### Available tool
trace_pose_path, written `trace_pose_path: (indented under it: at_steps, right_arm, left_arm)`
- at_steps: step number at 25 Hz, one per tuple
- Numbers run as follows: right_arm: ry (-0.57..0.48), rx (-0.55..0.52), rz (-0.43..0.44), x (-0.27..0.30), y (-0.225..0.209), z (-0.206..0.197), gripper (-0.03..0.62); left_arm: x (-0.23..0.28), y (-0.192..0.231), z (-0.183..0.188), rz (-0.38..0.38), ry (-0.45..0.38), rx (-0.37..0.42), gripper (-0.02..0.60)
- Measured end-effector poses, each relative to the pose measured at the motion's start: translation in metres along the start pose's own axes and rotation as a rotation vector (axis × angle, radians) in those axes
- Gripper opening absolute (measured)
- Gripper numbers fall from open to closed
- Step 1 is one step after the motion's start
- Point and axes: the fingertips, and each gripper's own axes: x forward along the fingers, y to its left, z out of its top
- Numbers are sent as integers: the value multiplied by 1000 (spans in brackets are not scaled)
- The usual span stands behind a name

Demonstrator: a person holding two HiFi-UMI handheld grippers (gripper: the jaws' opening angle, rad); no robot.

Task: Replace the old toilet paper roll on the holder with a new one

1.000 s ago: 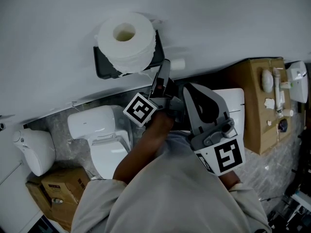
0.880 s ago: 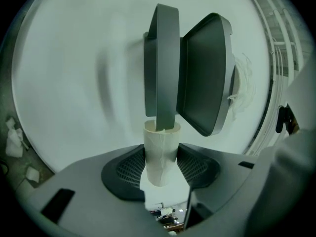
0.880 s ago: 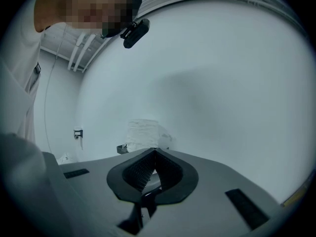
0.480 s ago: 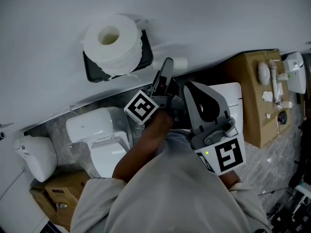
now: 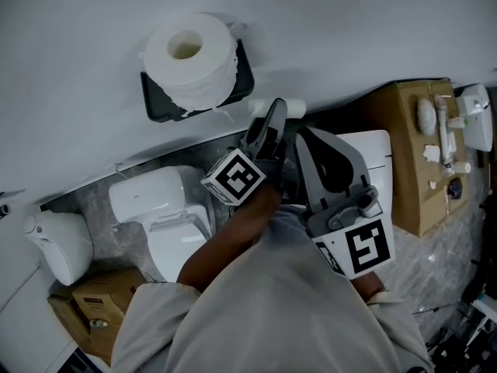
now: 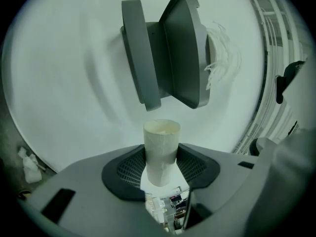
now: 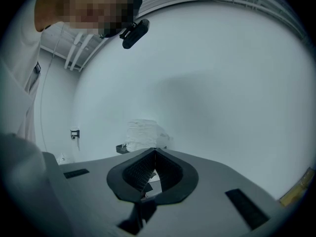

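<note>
A full toilet paper roll (image 5: 189,51) sits in the upper left of the head view. It is mounted on a dark holder (image 5: 243,84) fixed to the white wall (image 5: 373,22), its open core facing the camera and a ragged edge of paper hanging at its lower side.

Just right of and below the holder, the left tongs (image 5: 272,120) pinch a bare cardboard tube (image 5: 296,107). The tube lies crosswise between the jaws, and its two ends stick out on either side. It is clear of the holder and near the wall.

In the left gripper view the tube (image 6: 162,137) stands upright in the lower centre. The ribbed pads of the left tongs (image 6: 162,154) press on its two sides. The grey holder (image 6: 170,58) fills the upper centre above it, seen edge-on, with shreds of white paper showing at its right.

The right tongs (image 5: 300,141) are held just right of the left ones in the head view, touching nothing. In the right gripper view their jaws (image 7: 154,154) are pressed together with nothing between them. The roll (image 7: 143,135) on its holder shows small at centre left, just above them.

Below the wall, a white toilet (image 5: 159,208) stands at lower left of the head view. A cardboard box (image 5: 404,185) with small white parts on top stands at the right.
</note>
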Motion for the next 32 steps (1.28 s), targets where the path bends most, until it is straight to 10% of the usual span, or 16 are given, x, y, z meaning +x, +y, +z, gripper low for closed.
trace_pose_path:
  at_steps: [32]
  right_arm:
    - [-26, 58, 269, 49, 102, 2, 17]
  left_arm:
    - [-126, 2, 102, 185, -143, 410, 195]
